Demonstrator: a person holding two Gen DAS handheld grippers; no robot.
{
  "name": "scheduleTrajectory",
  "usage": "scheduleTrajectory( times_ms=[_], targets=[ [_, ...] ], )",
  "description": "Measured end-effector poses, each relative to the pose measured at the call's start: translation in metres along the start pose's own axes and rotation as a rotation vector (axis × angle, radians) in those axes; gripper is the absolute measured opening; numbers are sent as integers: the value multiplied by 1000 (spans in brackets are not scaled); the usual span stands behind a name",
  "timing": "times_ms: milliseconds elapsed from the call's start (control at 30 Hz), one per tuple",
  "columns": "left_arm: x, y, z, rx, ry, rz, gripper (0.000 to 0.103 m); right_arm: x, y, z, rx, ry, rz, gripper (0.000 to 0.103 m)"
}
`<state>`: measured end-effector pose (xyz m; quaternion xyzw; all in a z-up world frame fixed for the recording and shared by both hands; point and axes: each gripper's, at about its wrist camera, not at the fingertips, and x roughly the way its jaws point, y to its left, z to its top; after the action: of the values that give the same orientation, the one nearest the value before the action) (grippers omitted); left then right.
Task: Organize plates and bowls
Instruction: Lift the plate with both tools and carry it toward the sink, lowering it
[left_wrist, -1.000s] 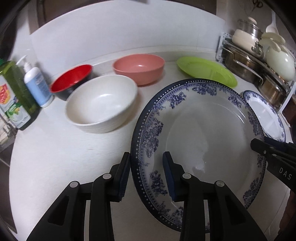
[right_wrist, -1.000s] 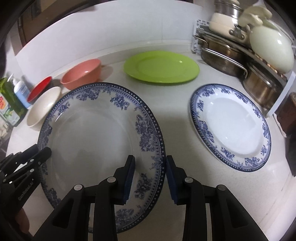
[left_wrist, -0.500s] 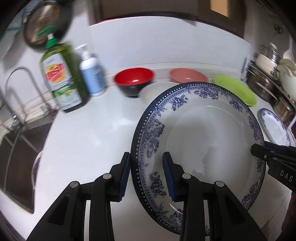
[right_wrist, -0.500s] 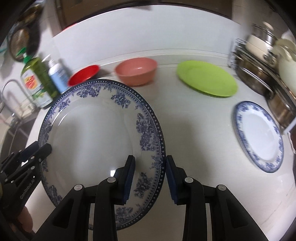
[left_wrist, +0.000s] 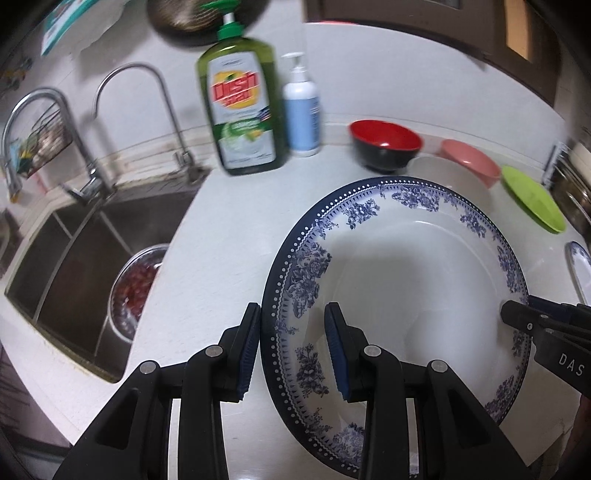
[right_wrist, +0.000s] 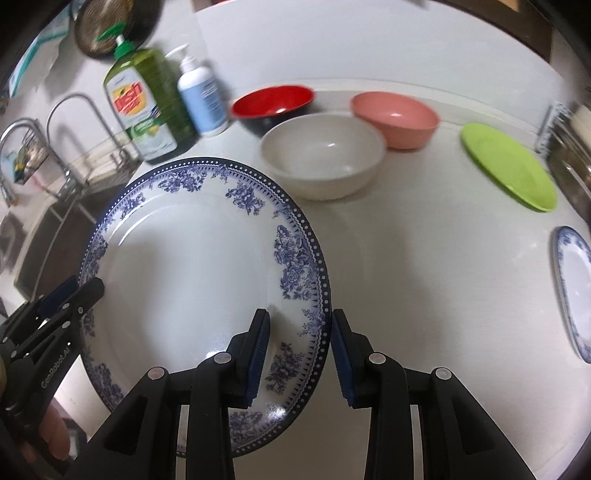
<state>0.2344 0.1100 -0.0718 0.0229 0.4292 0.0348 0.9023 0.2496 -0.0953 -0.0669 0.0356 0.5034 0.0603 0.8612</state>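
Note:
A large white plate with a blue floral rim (left_wrist: 406, 280) (right_wrist: 184, 266) is held up over the counter between both grippers. My left gripper (left_wrist: 291, 350) is shut on its left rim, and my right gripper (right_wrist: 299, 354) is shut on its right rim. Each gripper's tip shows at the far rim in the other's view. Behind the plate stand a red bowl (right_wrist: 273, 101), a white bowl (right_wrist: 325, 155) and a pink bowl (right_wrist: 395, 118). A green plate (right_wrist: 509, 170) and a smaller blue-rimmed plate (right_wrist: 576, 288) lie to the right.
A steel sink (left_wrist: 74, 258) lies to the left, with a metal bowl of red contents (left_wrist: 136, 288) in it and taps (left_wrist: 85, 155) behind. A green dish soap bottle (left_wrist: 243, 110) and a white pump bottle (left_wrist: 303, 110) stand by the wall. Pots are racked at the far right.
Both grippers have swung left with the large plate between them. The sink and bottles have come into view, and the bowls and green plate have slid to the right.

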Motion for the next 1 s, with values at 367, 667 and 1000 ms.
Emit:
scheduleTrajectory(
  times_ms=[367,667,1000],
  targets=[
    [36,26,-12,-40,86,24,35,35,28,0,-36,77,-5,35],
    [50,32,-16,-39,116,34,35,54,35,1,-35,113,-3,35],
    [56,33,-16,-54,142,26,35,58,39,3,-50,112,-18,35]
  ],
)
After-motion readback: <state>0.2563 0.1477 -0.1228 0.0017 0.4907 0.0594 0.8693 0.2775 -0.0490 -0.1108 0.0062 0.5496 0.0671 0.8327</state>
